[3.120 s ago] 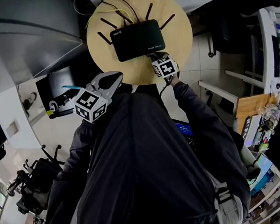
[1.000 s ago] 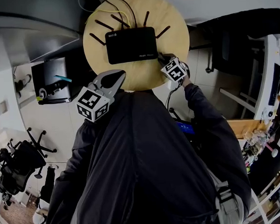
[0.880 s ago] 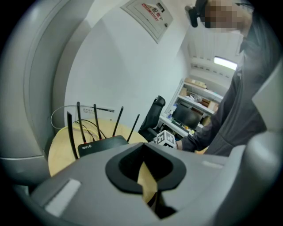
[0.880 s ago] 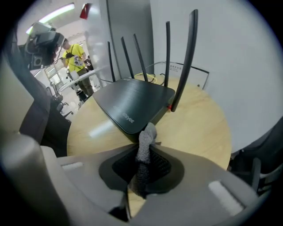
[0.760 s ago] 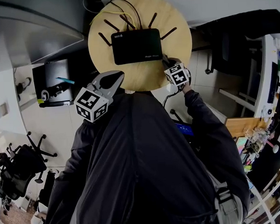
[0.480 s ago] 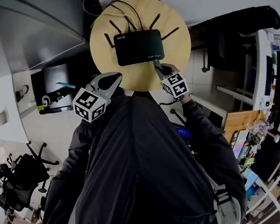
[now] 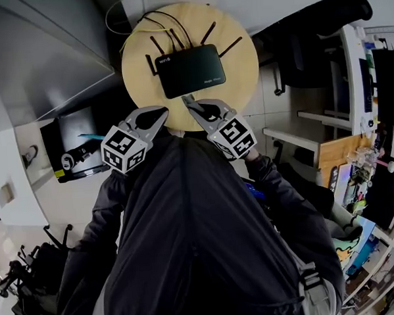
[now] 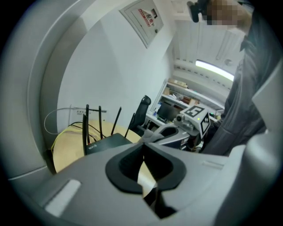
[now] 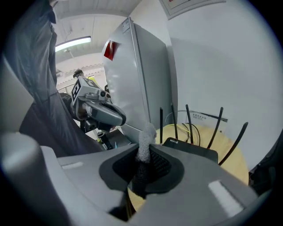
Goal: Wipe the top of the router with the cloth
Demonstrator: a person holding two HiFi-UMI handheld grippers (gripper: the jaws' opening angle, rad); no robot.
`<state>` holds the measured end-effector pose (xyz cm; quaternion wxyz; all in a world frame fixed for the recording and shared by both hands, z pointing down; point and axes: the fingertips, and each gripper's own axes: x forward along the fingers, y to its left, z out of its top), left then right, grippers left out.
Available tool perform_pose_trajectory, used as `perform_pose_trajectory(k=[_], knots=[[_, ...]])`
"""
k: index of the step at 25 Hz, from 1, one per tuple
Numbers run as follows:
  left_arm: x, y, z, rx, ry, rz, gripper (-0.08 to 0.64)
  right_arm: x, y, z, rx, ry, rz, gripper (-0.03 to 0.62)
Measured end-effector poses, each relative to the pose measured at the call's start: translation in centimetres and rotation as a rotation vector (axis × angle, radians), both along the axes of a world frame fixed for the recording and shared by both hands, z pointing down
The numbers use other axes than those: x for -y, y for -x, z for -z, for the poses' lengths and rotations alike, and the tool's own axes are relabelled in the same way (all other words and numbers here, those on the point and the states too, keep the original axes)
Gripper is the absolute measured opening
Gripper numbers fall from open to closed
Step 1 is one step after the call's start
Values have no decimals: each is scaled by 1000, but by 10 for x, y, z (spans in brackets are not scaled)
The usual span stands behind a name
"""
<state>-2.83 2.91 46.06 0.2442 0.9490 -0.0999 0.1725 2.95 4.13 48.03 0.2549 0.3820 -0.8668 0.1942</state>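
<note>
Two grippers hovered side by side at the near rim of a round wooden worktop (image 7: 242,64), both aimed at the black router (image 7: 189,69) lying on it. The right gripper (image 7: 187,101) had its jaws clenched on the cloth (image 9: 145,136), a pale, nubbly fold pinched between the dark pads, with its free end poking out past the jaw tips. Just ahead of those tips and a little to their right lay the router, its flat top bare and its printed corner nearest the jaws. In the head view the tips sat right at the router's near edge. Whether the cloth touched the casing could not be told from any view.

The left gripper (image 7: 160,112) had its jaws pressed together at the tips with nothing between them; only a sliver of worktop showed through the hollow behind the pads. The router lay ahead of these jaws and off to their left, well apart from them.

Several thin black antennas (image 9: 218,126) stood up along the router's far edge, beyond both sets of jaws. Yellow and black cables (image 7: 155,19) trailed off the far side of the worktop, behind the antennas. The two grippers were close to each other but not touching.
</note>
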Motion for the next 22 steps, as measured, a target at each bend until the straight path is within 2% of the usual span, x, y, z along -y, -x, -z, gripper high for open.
perform_pose_trajectory(k=[10, 22], knots=[[-3, -5, -1, -16, 1, -67, 0, -9, 12, 9, 4, -7, -12, 29], [-3, -3, -2, -21, 7, -61, 0, -10, 14, 9, -7, -1, 1, 29]])
